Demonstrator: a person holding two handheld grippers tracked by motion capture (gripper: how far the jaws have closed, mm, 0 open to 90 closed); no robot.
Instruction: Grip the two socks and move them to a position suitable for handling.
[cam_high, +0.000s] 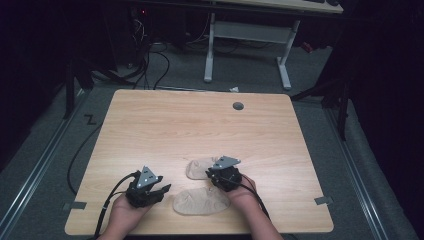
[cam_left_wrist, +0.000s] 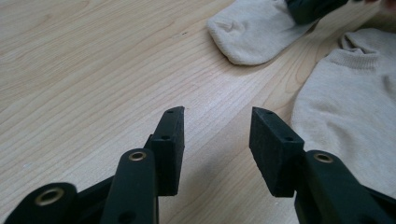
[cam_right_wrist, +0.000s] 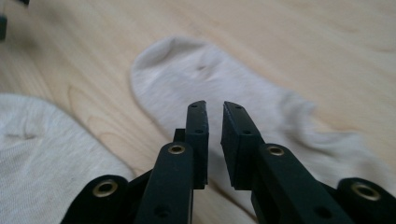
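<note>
While the high view takes in the whole table (cam_high: 165, 125) with two beige socks near its front edge, the right gripper view shows the farther sock (cam_right_wrist: 196, 79) lying flat under the right gripper (cam_right_wrist: 215, 109); its jaws are a narrow slit apart, pinching nothing. Spread wide over bare wood, the left gripper (cam_left_wrist: 217, 112) sits just left of the nearer sock (cam_left_wrist: 350, 102).

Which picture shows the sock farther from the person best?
The right gripper view: the far sock lies spread out beneath the right gripper, toe to cuff. The high view shows it small, partly hidden by that gripper. The left gripper view catches just its toe end.
</note>
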